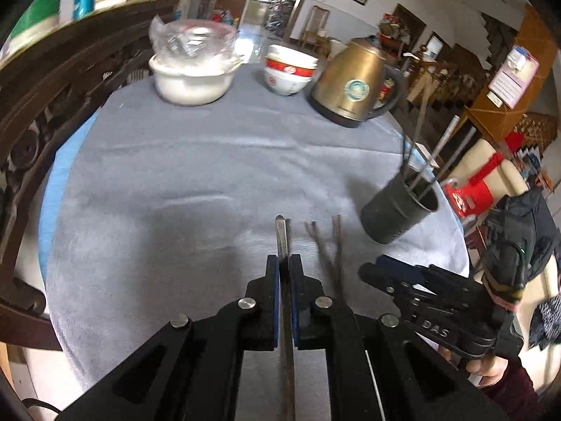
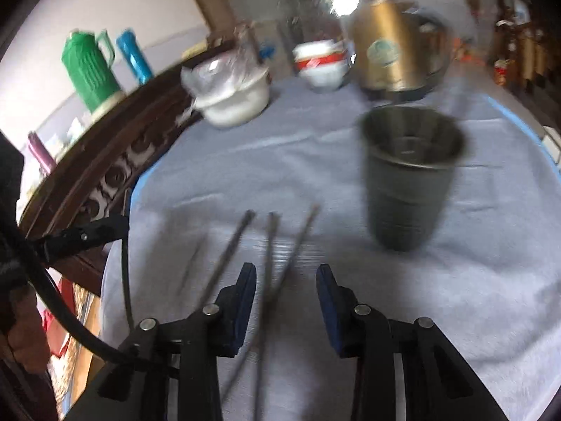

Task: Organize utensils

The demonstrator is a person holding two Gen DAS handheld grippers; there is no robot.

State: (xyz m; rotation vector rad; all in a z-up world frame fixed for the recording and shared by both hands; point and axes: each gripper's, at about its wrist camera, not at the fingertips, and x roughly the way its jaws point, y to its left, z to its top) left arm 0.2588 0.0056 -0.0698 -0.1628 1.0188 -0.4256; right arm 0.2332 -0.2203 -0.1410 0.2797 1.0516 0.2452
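Two grippers are in my hands over a round table (image 1: pixel 175 161) covered in grey cloth. My left gripper (image 1: pixel 284 263), at the bottom centre of its own view, is clamped tight on one thin metal chopstick (image 1: pixel 280 233); the stick runs straight up between the blue pads and its tip pokes out above them. Just right of it in that view, two more chopsticks (image 1: pixel 333 245) lie on the cloth, crossing low down and spreading apart toward their upper ends.

My right gripper (image 2: pixel 285 301) sits at the bottom centre of its own view with the jaws partly apart and nothing pressed between the pads. Loose chopsticks (image 2: pixel 270 242) lie on the cloth below it, fanning toward the middle of the frame; one passes through the gap between the fingers, but the blur keeps me from saying more. From the left camera this gripper shows at lower right, held in my hand (image 1: pixel 487 368).

The dark metal cup (image 2: pixel 410 182) stands upright on the cloth at centre right of the right view, well apart from the loose sticks. In the left view it is at right, with several chopsticks already standing in it and leaning to the upper right.

At the far edge of the table, along the top of both views, are a white lidded pot (image 1: pixel 193 80), stacked bowls (image 1: pixel 289 70) and a gold kettle (image 1: pixel 354 84).
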